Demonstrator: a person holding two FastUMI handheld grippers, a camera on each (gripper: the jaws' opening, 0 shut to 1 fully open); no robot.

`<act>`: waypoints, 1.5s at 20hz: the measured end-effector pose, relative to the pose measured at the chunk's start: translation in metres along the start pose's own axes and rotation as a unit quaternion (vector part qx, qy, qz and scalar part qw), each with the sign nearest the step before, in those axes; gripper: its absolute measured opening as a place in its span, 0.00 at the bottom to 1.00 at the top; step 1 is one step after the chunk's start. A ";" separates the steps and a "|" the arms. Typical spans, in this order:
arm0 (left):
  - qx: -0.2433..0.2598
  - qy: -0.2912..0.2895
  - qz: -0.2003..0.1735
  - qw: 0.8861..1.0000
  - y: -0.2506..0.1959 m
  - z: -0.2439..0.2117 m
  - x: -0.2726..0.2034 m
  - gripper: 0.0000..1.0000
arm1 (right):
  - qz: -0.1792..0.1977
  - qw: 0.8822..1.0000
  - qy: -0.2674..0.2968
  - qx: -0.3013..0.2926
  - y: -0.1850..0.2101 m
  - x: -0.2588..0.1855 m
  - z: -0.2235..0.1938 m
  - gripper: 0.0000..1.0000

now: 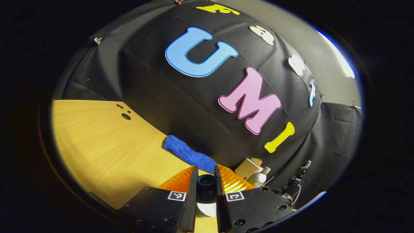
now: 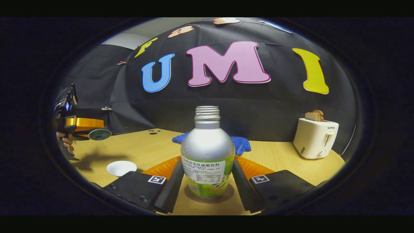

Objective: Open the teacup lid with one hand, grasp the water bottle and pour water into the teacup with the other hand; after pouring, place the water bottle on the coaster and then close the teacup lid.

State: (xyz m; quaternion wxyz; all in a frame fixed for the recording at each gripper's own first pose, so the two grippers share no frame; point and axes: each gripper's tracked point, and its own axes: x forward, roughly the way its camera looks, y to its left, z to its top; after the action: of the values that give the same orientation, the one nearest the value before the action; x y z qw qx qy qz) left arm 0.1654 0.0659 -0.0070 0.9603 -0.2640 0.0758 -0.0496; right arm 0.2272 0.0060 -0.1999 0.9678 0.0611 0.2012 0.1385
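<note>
My left gripper (image 1: 206, 181) is shut on the knob of the dark teacup lid (image 1: 206, 188), holding it in the air. Right under it shows the white teacup (image 1: 206, 211). In the right gripper view that same gripper (image 2: 97, 129) holds the lid (image 2: 99, 134) above and left of the uncovered teacup (image 2: 121, 167). The silver water bottle (image 2: 207, 152), uncapped and with a green label, stands upright on a brown coaster (image 2: 188, 194). My right gripper (image 2: 207, 174) has a finger pressed against each side of the bottle. From the left gripper view the bottle (image 1: 259, 177) appears small at the far right.
A folded blue cloth (image 1: 189, 153) lies at the back of the wooden table (image 1: 106, 155). A white toaster (image 2: 315, 137) with bread slices in it stands at the right rear. A hand (image 2: 66, 142) grips the left gripper's handle. Cable holes (image 1: 125, 116) mark the table's far left.
</note>
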 end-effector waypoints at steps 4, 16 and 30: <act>-0.001 0.002 0.000 1.000 -0.001 0.000 -0.001 0.30 | 0.001 1.000 0.006 0.005 -0.001 0.002 -0.005 0.79; -0.002 0.007 -0.001 1.000 -0.002 -0.004 0.001 0.30 | 0.001 0.998 0.047 0.046 0.000 -0.011 -0.025 0.86; 0.011 0.013 0.005 1.000 -0.008 -0.007 0.002 0.30 | 0.015 1.000 0.002 0.006 0.010 -0.074 -0.015 0.94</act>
State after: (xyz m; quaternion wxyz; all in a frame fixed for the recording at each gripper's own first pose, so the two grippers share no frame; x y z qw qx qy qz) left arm 0.1657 0.0551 -0.0095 0.9622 -0.2526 0.0895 -0.0487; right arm 0.1534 -0.0047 -0.1842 0.9649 0.0690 0.2031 0.1516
